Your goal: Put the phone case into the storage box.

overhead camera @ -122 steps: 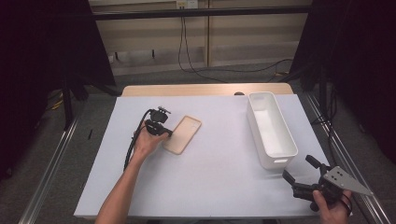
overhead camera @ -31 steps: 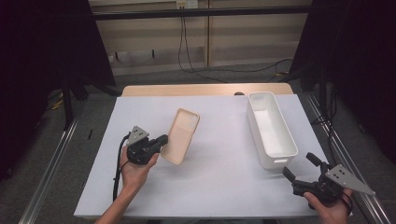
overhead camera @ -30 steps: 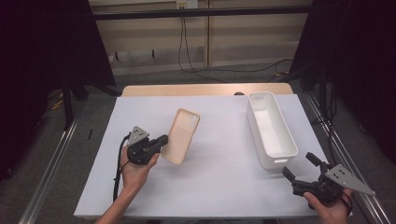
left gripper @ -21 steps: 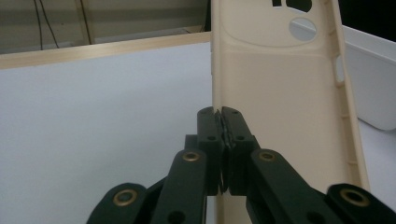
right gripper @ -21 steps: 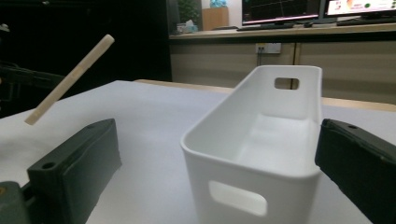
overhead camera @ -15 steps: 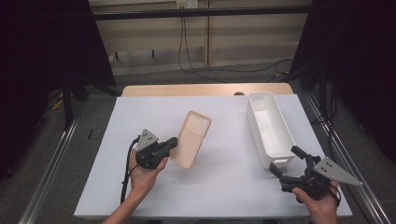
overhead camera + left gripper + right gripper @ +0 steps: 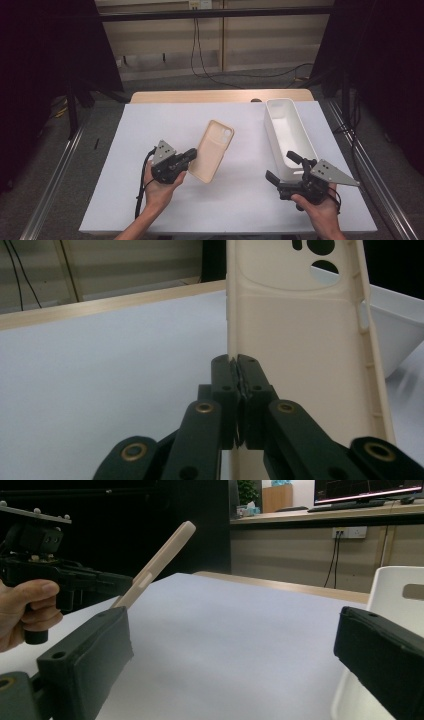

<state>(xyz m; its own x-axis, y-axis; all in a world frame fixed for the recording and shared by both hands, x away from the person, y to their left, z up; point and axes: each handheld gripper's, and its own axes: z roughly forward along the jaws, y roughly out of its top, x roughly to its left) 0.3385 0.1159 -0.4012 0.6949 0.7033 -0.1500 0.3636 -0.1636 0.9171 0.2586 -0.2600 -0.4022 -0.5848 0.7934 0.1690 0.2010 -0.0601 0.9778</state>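
**A:** So what's the left gripper point(image 7: 189, 156) doing here? From the high view it looks like it's got that beige phone case point(image 7: 212, 150).

**B:** Yep. The left gripper view settles it: the jaws are pinched tight on the thin side wall of the case point(image 7: 300, 340), near its bottom end. Barely any gap between them, just the rim of the case. It's lifted clear of the white worktop point(image 7: 150, 125) and tilted, camera cutouts at the far end, open side facing up and right.

**A:** Where is it sitting overall?

**B:** Roughly mid-worktop, a bit left of centre. The white bin point(image 7: 289, 135) is off to its right, well apart from it, running near-to-far along the right side.

**A:** And the right gripper point(image 7: 284, 168)?

**B:** Near right corner, held in the right hand point(image 7: 320, 210), just beside the near end of the bin. Jaws spread wide with nothing between them; you can see the bare worktop through the gap in the right gripper view. That same view shows the case point(image 7: 155, 565) edge-on, slanting up off the left gripper point(image 7: 115, 587), with the bin wall point(image 7: 395, 595) on the right.
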